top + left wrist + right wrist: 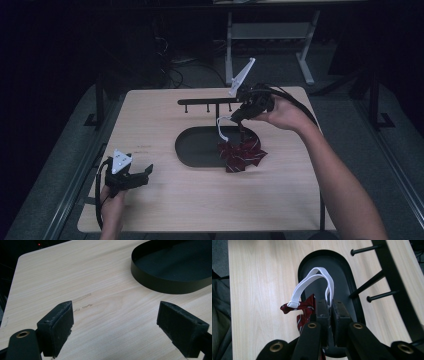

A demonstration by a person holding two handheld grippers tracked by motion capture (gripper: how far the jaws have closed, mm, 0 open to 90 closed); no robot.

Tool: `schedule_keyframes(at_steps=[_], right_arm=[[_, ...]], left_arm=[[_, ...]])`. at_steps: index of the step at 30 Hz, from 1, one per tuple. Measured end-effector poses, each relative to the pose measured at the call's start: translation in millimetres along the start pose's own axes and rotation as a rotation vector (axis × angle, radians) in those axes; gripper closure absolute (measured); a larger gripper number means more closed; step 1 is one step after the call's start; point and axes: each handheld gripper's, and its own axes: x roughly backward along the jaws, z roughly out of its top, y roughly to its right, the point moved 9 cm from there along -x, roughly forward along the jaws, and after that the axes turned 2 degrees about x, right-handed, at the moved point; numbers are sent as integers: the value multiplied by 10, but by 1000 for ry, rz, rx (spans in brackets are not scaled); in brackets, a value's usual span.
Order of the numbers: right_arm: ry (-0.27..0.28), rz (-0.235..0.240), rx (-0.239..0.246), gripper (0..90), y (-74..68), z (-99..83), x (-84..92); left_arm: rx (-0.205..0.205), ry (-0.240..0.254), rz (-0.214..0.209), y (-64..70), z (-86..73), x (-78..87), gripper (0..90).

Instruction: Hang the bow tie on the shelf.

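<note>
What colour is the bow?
Dark red with thin white stripes on the bow; the high view shows it best.

Left tongs (148,171) gape low; right tongs (235,119) clamped, arm outstretched.

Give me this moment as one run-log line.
right gripper: shut on white strap | bow tie: dangling over tray | left gripper: open, idle above table

Dark red striped bow tie (243,154) (white elastic strap (312,281) looped up), hanging onto black tray's rim (181,153)
</note>
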Motion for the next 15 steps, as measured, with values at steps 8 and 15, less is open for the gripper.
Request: schedule_keyframes(at_steps=[8, 15], right_arm=[[6, 1, -6, 847, 76, 79, 53], [4, -2, -17, 847, 134, 157, 64]], left_arm=[[1, 1, 2, -7, 0, 3, 135], [-1, -2, 2, -12, -5, 4, 135]])
